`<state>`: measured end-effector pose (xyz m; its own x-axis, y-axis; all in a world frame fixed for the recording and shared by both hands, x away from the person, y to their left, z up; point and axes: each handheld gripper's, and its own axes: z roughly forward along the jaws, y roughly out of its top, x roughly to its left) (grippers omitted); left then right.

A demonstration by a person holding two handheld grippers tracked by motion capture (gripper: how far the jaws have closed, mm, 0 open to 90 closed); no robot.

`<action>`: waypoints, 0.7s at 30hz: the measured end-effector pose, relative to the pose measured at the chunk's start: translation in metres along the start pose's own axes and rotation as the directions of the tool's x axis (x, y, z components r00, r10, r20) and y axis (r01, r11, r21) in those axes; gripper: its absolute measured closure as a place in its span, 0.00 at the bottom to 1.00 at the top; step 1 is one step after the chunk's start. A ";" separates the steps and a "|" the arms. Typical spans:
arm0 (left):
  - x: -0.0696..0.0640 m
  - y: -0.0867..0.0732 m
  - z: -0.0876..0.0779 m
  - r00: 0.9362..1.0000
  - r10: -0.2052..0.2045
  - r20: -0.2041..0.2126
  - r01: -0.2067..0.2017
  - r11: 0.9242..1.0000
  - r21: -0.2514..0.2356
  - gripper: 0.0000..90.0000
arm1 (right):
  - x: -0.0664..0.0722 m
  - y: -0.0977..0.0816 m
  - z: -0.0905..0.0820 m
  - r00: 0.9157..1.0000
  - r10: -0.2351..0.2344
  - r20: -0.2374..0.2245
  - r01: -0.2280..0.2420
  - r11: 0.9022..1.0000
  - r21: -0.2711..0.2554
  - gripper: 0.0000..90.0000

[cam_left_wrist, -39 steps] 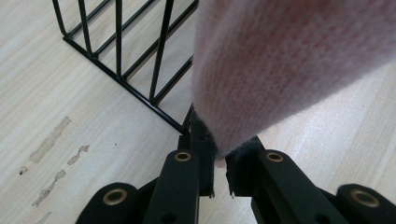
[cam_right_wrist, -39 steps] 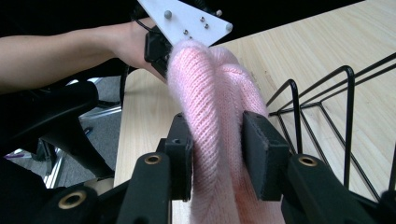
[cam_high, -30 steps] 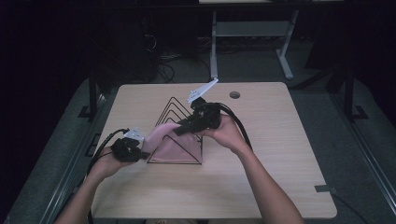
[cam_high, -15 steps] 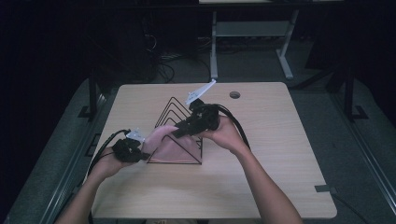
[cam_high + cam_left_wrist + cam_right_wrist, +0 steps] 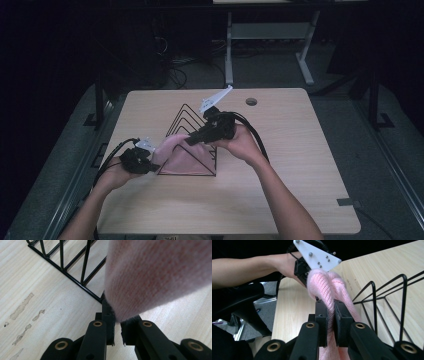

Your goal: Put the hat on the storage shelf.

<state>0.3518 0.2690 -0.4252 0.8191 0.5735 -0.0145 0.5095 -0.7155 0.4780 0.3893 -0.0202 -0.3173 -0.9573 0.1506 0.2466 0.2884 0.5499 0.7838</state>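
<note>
Pink knitted cloth (image 5: 182, 155) hangs stretched between two hand-held grippers, draped over the front of a black wire rack (image 5: 192, 131) on a wooden table (image 5: 300, 165). The left gripper (image 5: 150, 159) pinches one edge (low, beside the rack's base); the right gripper (image 5: 192, 139) clamps a bunched fold higher up. Keeping both ends taut and level should likely stop the knit snagging on the wires.
</note>
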 end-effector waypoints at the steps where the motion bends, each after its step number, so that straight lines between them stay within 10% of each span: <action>1: 0.000 0.000 0.001 1.000 0.000 0.004 0.000 1.000 0.005 0.92 | 0.000 0.000 0.001 1.000 0.004 0.001 -0.004 1.000 0.004 0.92; 21: 0.001 -0.005 -0.006 1.000 -0.024 0.012 0.024 0.999 -0.044 0.83 | 0.000 -0.013 -0.013 0.997 0.075 -0.006 -0.075 0.995 -0.060 0.66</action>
<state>0.3484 0.2754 -0.4224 0.8097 0.5857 -0.0363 0.5173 -0.6832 0.5155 0.3861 -0.0377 -0.3205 -0.9328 0.1864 0.3083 0.3603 0.4863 0.7960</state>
